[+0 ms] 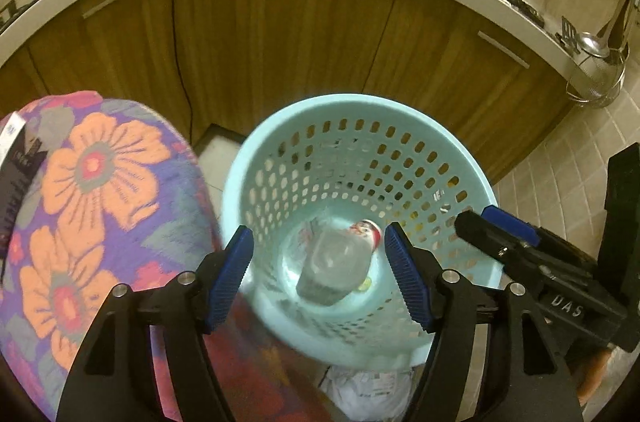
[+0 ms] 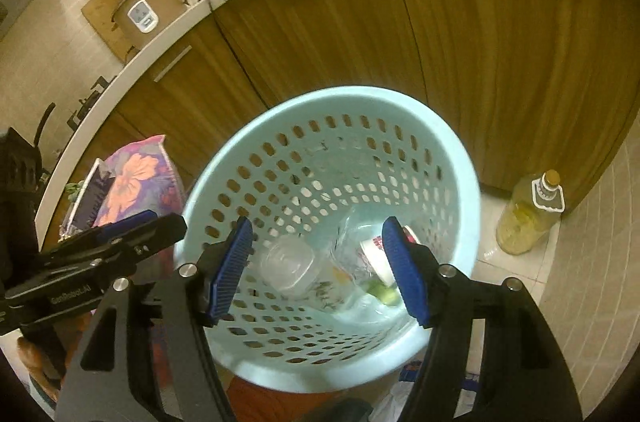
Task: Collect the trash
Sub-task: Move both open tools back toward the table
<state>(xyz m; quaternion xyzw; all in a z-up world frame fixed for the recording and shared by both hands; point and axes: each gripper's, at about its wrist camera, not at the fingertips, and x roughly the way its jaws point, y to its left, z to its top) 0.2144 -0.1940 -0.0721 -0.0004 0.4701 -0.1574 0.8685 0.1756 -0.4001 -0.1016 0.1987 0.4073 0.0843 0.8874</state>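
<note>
Now both grippers hung over the bin [image 1: 472, 178], jaws apart and empty.
Trash, a clear tub [image 2: 288, 264] and a cup [image 2: 374, 254], lay at the bottom; the drop looked done, so next probably meant fetching another piece.

Blurred: near rim of the pale blue perforated plastic basket [image 1: 360, 346], lower centre.
Cut off: white crumpled bag [image 1: 368, 394] at bottom edge.
Half hidden: red-and-white cup [image 2: 374, 256] behind right finger.

One basket [image 2: 460, 158], two tools [image 1: 320, 276] [image 2: 316, 272], one clear container [image 2: 286, 268] at 6 o'clock inside, one oil bottle [image 2: 528, 214], one rice cooker [image 2: 146, 8].
</note>
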